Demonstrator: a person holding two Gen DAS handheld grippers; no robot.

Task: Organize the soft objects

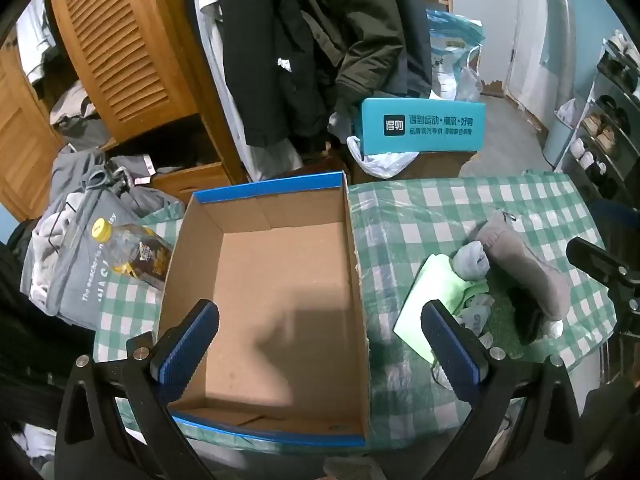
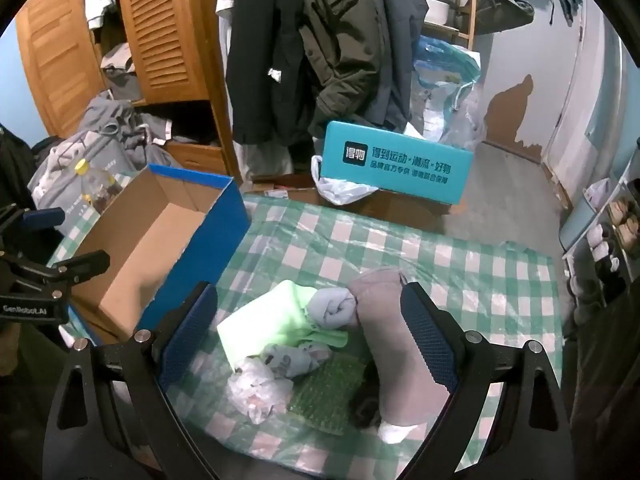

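An empty cardboard box [image 1: 280,280] with blue outer walls sits on the checked table; it also shows in the right wrist view [image 2: 160,236]. My left gripper [image 1: 320,344] is open above the box's near half. Right of the box lies a pile of soft things: a light green cloth [image 2: 264,320], a rolled grey sock [image 2: 334,308], a long grey plush piece [image 2: 396,344], a crumpled plastic bag [image 2: 256,390] and green bubble wrap [image 2: 328,392]. My right gripper [image 2: 310,336] is open above this pile. The pile also shows in the left wrist view [image 1: 472,264].
A plastic bottle [image 1: 132,252] with a yellow cap lies left of the box by a grey bag [image 1: 76,264]. A teal box [image 2: 396,166] stands beyond the table's far edge. Coats hang behind. A wooden wardrobe [image 2: 160,28] is at left, shoe shelves [image 1: 608,120] at right.
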